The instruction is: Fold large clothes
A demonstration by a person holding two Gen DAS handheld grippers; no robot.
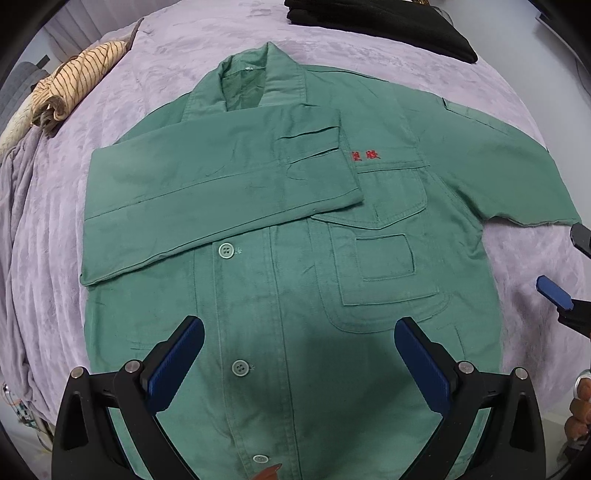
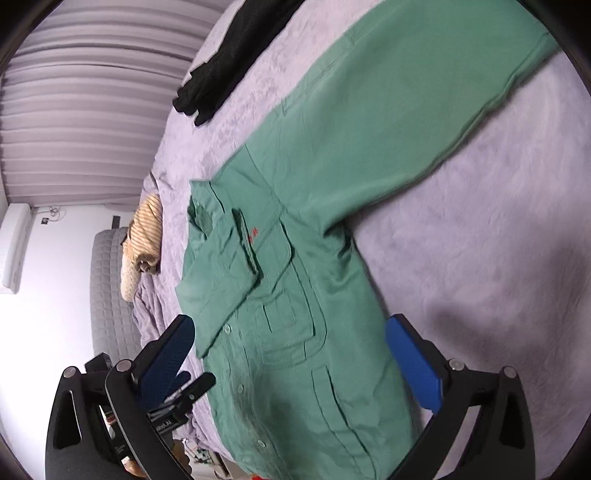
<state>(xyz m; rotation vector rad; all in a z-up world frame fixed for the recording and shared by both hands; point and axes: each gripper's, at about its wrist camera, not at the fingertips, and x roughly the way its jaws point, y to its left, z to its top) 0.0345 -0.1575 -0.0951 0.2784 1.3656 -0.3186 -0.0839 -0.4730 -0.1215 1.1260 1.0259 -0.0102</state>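
Your bed (image 1: 369, 55) with the lilac cover fills both views and carries everything, so you've got a soft, roomy surface to fold on. The green jacket (image 1: 295, 258) lies front-up and buttoned across the middle of the left wrist frame, collar toward the top. One sleeve (image 1: 207, 199) is already folded across the chest, cuff ending just beside the red embroidery, which looks like the first step of squaring the body up. The other sleeve (image 2: 424, 92) still stretches out flat, running to the upper right of the right wrist frame, so I'd guess that one's next.

A folded black garment (image 1: 388, 26) sits at the top edge, well apart from the jacket, and a striped tan cloth (image 1: 74, 88) is bunched at the upper left, both parked out of your working space.

Your left gripper (image 1: 299, 354) hovers over the lower placket with its jaws wide and nothing between them. Your right gripper (image 2: 290, 354) is over the jacket's side near the hem, jaws spread as wide as they go, also empty, seemingly free to go for that loose sleeve.
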